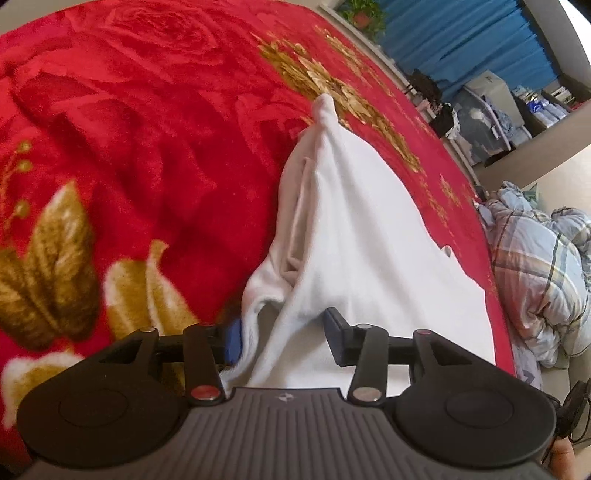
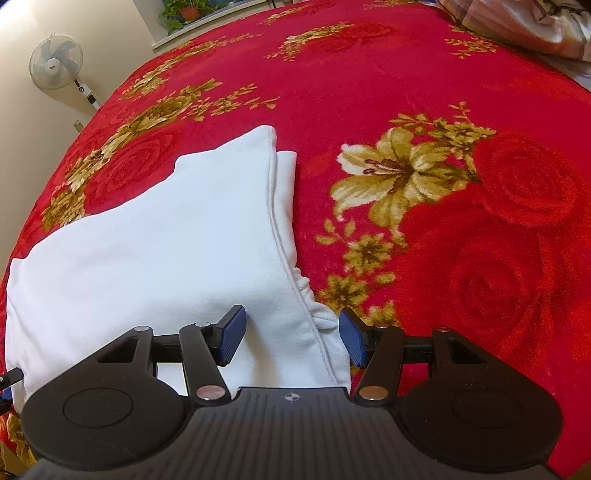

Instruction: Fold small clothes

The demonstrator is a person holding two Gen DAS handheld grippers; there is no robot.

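A white garment (image 2: 177, 236) lies on the bed, spread over a red blanket (image 2: 461, 229) patterned with gold flowers and roses. Seen from the right wrist it is a broad folded slab with a stitched hem running down its right edge and a second layer peeking out just beyond that hem.

The right hand-held gripper (image 2: 290, 338) has its jaws wide apart, straddling the garment's near right corner. The hem passes between the blue pads (image 2: 231, 338) without either pad pressing on it, so it holds nothing.

The left hand-held gripper (image 1: 282, 339) is also spread open. A bunched ridge of the white cloth (image 1: 351, 229) runs up between its fingers, rising to a narrow point far up the blanket. The left blue pad (image 1: 233, 341) sits just beside the fabric's edge; I cannot tell whether it touches. The right finger is clear of the ridge, over flat cloth.

Off the bed's far side lies a plaid quilt (image 1: 539, 273), rumpled in a heap. A potted plant (image 2: 183, 13) stands on a sill, and a white fan (image 2: 61, 62) stands against the wall beside the bed.
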